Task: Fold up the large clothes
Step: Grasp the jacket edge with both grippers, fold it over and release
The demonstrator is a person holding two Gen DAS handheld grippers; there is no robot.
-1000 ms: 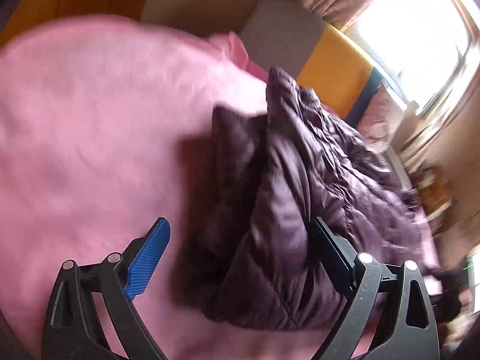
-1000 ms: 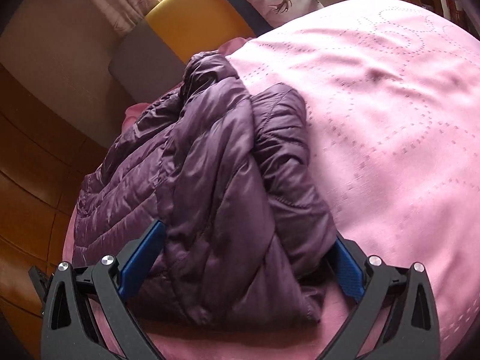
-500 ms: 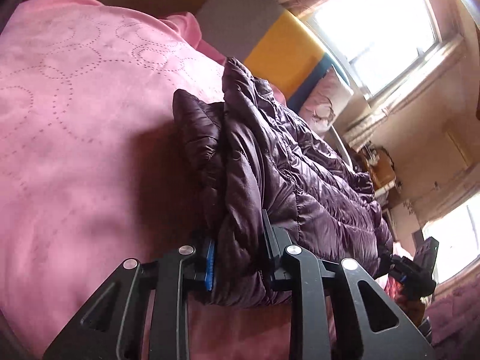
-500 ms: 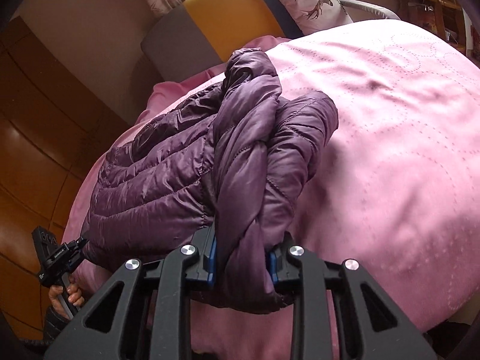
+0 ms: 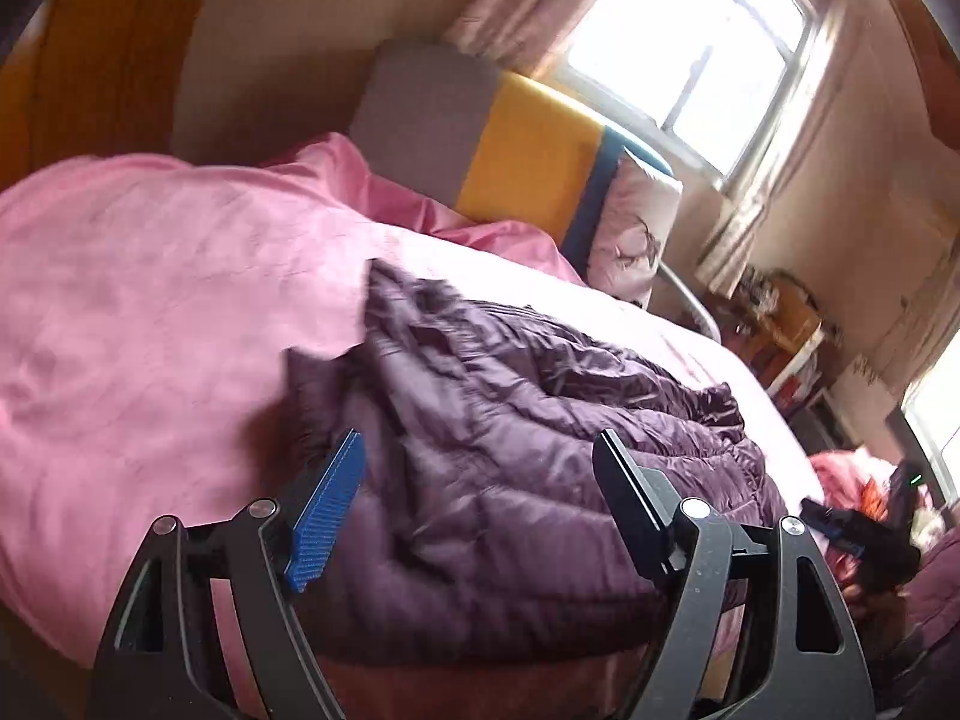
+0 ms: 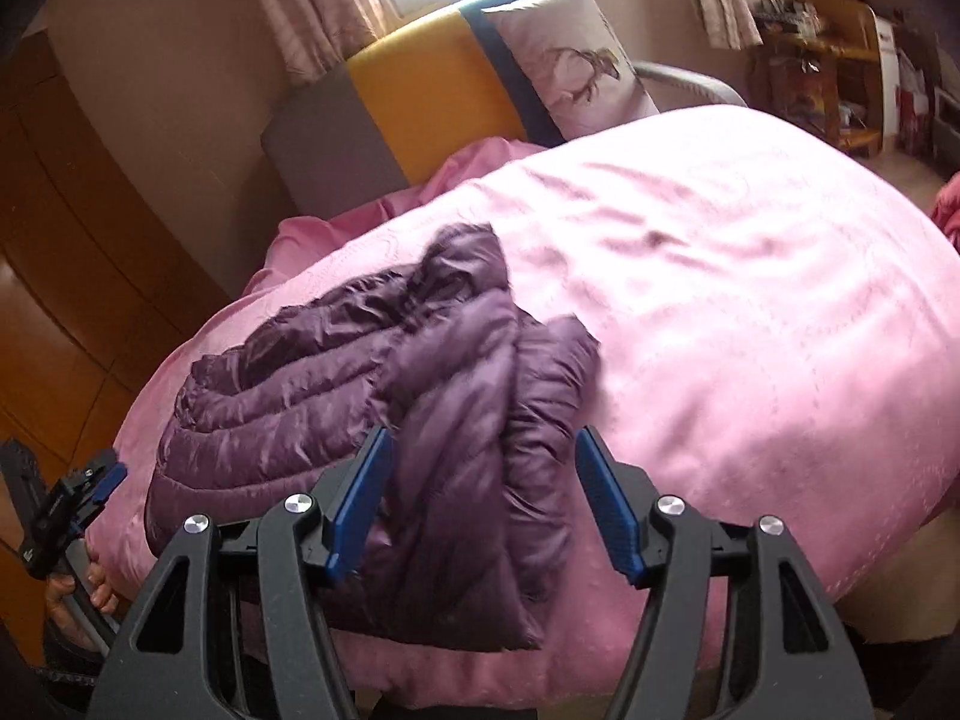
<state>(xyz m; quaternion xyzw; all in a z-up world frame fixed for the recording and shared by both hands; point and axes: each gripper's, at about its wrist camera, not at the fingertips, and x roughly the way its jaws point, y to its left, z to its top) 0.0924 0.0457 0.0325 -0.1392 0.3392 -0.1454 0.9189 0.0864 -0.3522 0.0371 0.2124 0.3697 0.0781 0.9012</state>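
A dark purple quilted jacket (image 5: 528, 438) lies bunched in thick folds on a pink bedspread (image 5: 150, 312). In the left wrist view, my left gripper (image 5: 480, 504) hovers above the jacket's near edge; its jaws are opening and the pads press on nothing. The right wrist view shows the same jacket (image 6: 372, 384) near the bed's front edge, one folded part hanging toward me. My right gripper (image 6: 480, 504) is raised over that part, its jaws opening, the fabric below and between them but not pinched. The pink bedspread (image 6: 750, 300) spreads to the right.
A grey, yellow and blue headboard (image 5: 480, 132) and a deer-print pillow (image 6: 576, 72) stand at the bed's far end under a bright window (image 5: 690, 42). Wooden wardrobe doors (image 6: 60, 312) line one side. Cluttered shelves (image 6: 840, 60) stand beyond the bed. The other gripper's handle shows held in a hand (image 6: 66, 540).
Both grippers went from wide open to shut on the jacket's folds half a second ago, then let go. Now both stand open and higher, and the jacket lies on the bed.
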